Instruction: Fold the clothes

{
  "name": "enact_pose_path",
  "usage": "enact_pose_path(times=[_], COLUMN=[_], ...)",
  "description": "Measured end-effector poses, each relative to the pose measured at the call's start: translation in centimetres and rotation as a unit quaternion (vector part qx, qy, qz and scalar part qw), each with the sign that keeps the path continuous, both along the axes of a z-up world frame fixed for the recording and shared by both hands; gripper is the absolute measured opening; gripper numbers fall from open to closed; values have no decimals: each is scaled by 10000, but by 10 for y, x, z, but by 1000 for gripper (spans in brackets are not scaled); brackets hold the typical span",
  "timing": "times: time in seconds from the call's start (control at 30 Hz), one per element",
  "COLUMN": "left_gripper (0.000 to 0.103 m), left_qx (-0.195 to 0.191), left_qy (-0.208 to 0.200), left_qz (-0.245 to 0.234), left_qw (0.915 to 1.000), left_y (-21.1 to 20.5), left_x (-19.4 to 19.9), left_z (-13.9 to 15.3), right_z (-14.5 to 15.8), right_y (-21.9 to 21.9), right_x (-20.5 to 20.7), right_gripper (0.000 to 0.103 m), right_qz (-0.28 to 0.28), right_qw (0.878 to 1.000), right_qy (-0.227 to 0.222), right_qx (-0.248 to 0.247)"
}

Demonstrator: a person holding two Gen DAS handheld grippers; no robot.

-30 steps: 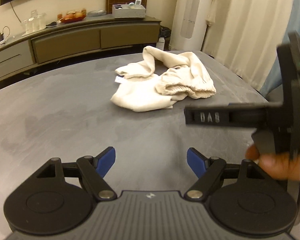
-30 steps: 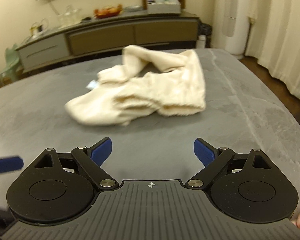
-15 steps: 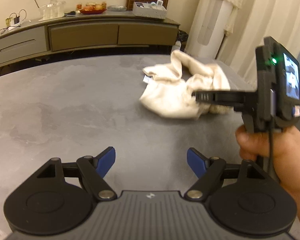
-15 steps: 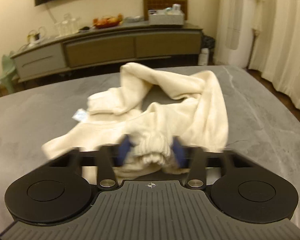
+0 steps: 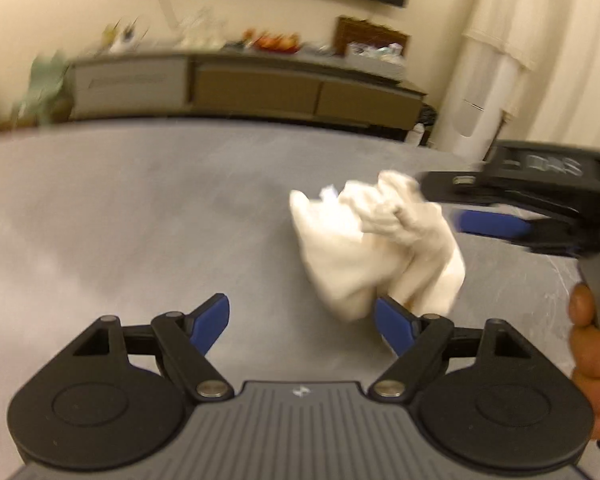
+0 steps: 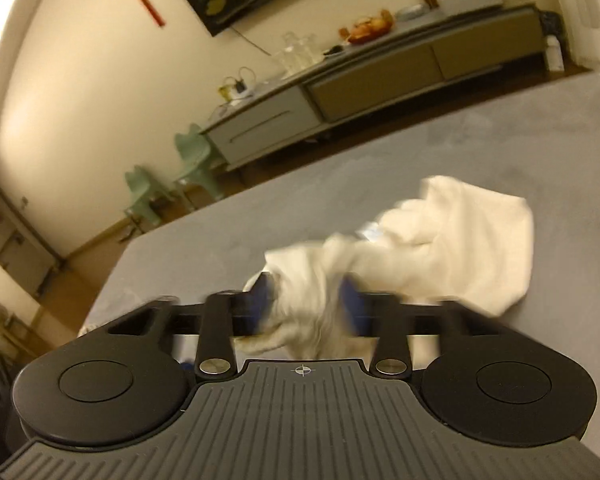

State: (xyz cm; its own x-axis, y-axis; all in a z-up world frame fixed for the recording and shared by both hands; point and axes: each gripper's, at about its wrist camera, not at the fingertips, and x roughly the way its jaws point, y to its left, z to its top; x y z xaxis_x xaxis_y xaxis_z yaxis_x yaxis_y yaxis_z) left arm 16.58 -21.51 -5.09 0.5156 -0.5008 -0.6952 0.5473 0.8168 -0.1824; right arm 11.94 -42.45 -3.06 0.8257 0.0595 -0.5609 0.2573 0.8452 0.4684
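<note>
Behind the grey stone-look table (image 5: 140, 208) runs a long low sideboard (image 6: 380, 68). Since a second ago we have clamped our right claw (image 6: 306, 304) on the crumpled cream knit garment (image 6: 452, 248) and hoisted it; it now hangs bunched and blurred above the table. Our left claw (image 5: 300, 320) stays spread wide, just beside the cloth's lower edge.

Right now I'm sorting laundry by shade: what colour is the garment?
Plain cream garment, clearest in the left wrist view.

Right tongs (image 6: 306, 304) lifted cream garment (image 5: 376, 240) (bunched) leftward.
</note>
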Motion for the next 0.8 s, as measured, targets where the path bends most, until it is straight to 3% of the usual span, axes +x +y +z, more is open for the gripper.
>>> enact_pose_path(times=[0.13,0.2,0.3,0.43,0.47,0.5,0.53,0.57,0.6,0.7,0.73,0.77,0.8], left_gripper=[82,88,88,84,56,31,29,26,25,30,32,41,53], left_qx=[61,166,357,490,557,583,604,461,342,-2,-153,-187,-208], left_qy=[104,82,143,1,-199,-242,-267,-171,-149,12,82,65,38], left_qz=[-150,-298,-136,166,110,55,2,175,445,1134,1166,1196,1227], left_qw=[9998,9994,9992,9987,9982,9980,9978,9986,9983,9936,9930,9926,9922], left_y=[3,-5,-24,-46,-50,-49,-49,-37,-23,38,56,71,86], left_x=[3,3,12,22,22,26,31,42,56,87,89,85,80], left_z=[-12,-19,-32,-52,-54,-51,-48,-41,-34,-10,-3,1,4], right_z=[-1,-3,-10,-32,-37,-44,-51,-55,-59,-52,-45,-39,-33], right_y=[21,28,33,3,-5,-10,-15,-16,-15,6,10,14,17], right_x=[-20,-28,-25,-12,-9,-4,1,4,6,5,4,3,3], right_gripper=[72,82,87,85,78,57,42,13,11,11,12,27,53], right_qz=[-188,-233,-212,-305,-306,-213,-103,94,302,1208,1221,1233,1207], right_qw=[9962,9916,9729,9699,9721,9750,9779,9822,9850,9853,9860,9864,9871], right_qy=[400,534,850,1253,1316,1405,1483,1500,1507,1201,1113,1025,944], right_qx=[-753,-1155,-2139,-2067,-1916,-1706,-1474,-1126,-789,-129,-241,-353,-468])
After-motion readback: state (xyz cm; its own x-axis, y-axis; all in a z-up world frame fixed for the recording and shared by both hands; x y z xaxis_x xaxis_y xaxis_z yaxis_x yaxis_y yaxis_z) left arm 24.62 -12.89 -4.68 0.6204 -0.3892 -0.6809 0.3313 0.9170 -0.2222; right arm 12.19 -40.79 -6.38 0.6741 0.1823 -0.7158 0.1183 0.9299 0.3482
